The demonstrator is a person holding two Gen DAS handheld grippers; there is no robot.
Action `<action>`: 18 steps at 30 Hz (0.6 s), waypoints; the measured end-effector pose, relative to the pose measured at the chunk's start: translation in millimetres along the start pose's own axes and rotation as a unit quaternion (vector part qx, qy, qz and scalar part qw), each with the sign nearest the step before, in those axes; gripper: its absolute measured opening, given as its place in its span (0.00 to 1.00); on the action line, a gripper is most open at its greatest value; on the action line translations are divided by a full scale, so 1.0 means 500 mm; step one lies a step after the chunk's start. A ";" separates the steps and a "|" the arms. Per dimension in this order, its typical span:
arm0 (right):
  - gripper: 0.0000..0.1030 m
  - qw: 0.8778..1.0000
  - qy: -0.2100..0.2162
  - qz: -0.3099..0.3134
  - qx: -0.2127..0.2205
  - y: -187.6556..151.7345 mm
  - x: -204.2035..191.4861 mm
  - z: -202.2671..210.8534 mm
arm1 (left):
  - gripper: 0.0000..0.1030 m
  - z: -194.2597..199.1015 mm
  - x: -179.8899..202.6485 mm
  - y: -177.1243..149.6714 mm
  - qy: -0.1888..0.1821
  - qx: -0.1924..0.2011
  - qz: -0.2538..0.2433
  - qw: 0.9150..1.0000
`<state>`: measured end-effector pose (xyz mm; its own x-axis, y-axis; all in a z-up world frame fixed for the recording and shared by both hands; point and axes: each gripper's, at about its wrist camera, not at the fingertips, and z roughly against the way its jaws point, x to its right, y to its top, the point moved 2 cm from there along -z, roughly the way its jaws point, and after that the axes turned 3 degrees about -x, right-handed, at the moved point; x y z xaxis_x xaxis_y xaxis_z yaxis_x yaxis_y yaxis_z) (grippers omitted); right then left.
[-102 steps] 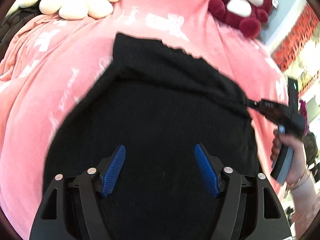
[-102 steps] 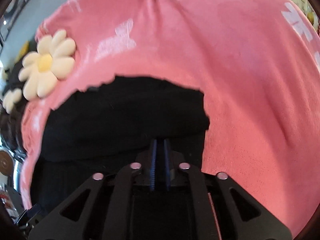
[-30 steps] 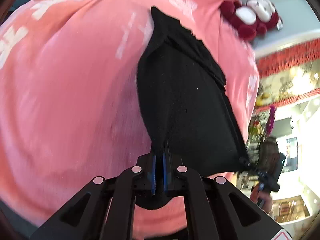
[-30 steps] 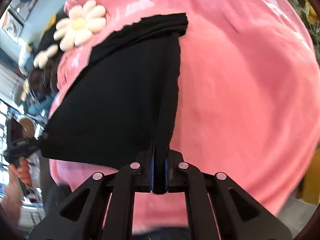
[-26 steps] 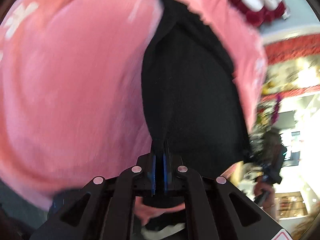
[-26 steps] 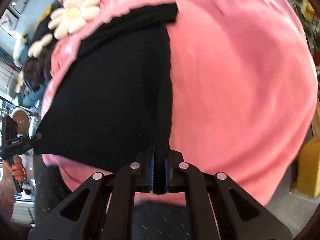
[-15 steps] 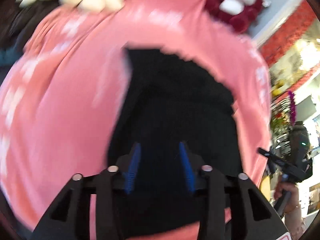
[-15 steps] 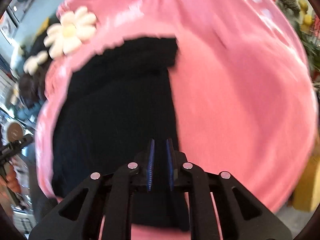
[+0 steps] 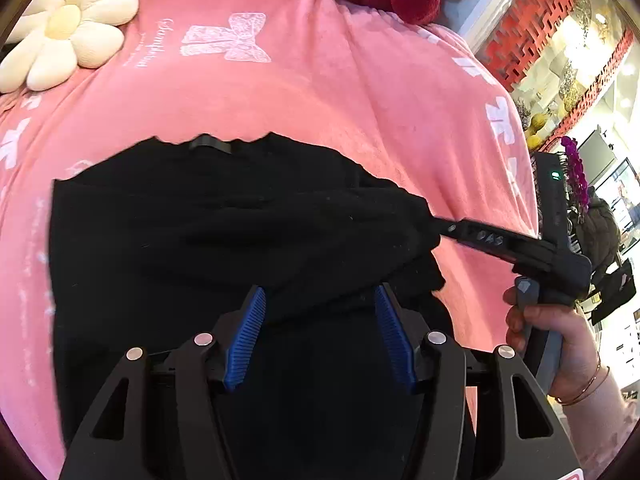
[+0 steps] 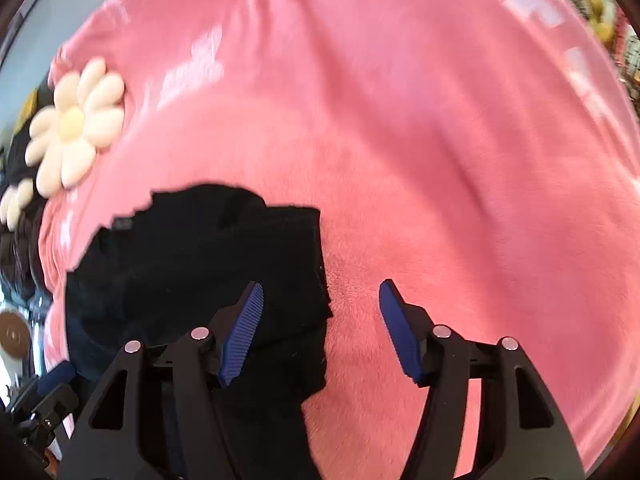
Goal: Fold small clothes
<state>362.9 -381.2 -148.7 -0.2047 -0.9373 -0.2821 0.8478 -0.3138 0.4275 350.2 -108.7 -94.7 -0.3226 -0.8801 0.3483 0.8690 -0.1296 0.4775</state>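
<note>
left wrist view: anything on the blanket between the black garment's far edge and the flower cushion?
Nothing: only bare pink blanket with a white bow print between black garment and flower cushion.

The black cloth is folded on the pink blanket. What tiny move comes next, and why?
Probably lower the right tool and pinch the right edge of the black cloth. Both tools have just been opening: the right straddles that edge without pressing, and the left tool hangs open over the cloth, so nothing is gripped for another fold.

Black angular tool [image 9: 320, 340] frames, ribbed blue pads [image 9: 245, 344], silver screws; thin bracelets [image 9: 584, 388] on one wrist.
</note>
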 end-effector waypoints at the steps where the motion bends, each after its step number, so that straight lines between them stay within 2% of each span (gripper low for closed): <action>1: 0.05 1.000 0.005 0.009 -0.008 0.004 -0.008 -0.004 | 0.54 -0.017 0.006 0.005 0.001 -0.002 -0.004 1.000; 3: 0.03 0.999 0.036 0.029 0.013 0.017 -0.034 0.025 | 0.56 -0.041 0.024 0.015 -0.001 -0.004 -0.013 1.000; 4: 0.03 0.998 0.052 0.038 0.023 0.023 -0.046 0.042 | 0.62 -0.051 0.036 0.022 -0.005 -0.003 -0.021 1.000; 6: 0.02 0.993 0.097 0.054 0.036 0.040 -0.083 0.084 | 0.68 -0.058 0.056 0.032 -0.014 0.008 -0.036 0.999; 9: 0.02 0.981 0.174 0.083 0.022 0.056 -0.151 0.122 | 0.73 -0.077 0.099 0.053 -0.018 0.022 -0.066 0.997; 11: 0.02 0.971 0.214 0.103 0.007 0.057 -0.195 0.140 | 0.73 -0.095 0.115 0.073 -0.008 0.036 -0.069 0.997; 12: 0.02 0.968 0.226 0.108 0.003 0.061 -0.207 0.144 | 0.71 -0.105 0.116 0.082 -0.015 0.039 -0.063 0.997; 13: 0.03 0.968 0.227 0.110 0.002 0.060 -0.210 0.154 | 0.50 -0.114 0.108 0.092 -0.041 0.043 -0.047 0.997; 14: 0.05 0.968 0.222 0.112 0.009 0.067 -0.214 0.160 | 0.35 -0.122 0.094 0.103 -0.063 0.042 -0.027 0.997; 15: 0.07 0.974 0.195 0.113 0.034 0.066 -0.203 0.176 | 0.02 -0.127 0.083 0.111 -0.073 0.036 -0.016 0.997; 16: 0.10 0.977 0.169 0.117 0.049 0.063 -0.190 0.188 | 0.03 -0.122 0.058 0.122 -0.083 0.036 0.009 0.996; 18: 0.22 0.983 0.085 0.141 0.085 0.037 -0.170 0.199 | 0.03 -0.074 0.016 0.137 -0.094 0.079 0.041 0.992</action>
<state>347.0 -322.2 -31.3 0.1243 -0.9562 -0.2651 0.7617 -0.0792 0.6431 421.2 -141.5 -89.3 -0.3299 -0.7828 0.5277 0.8306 0.0250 0.5563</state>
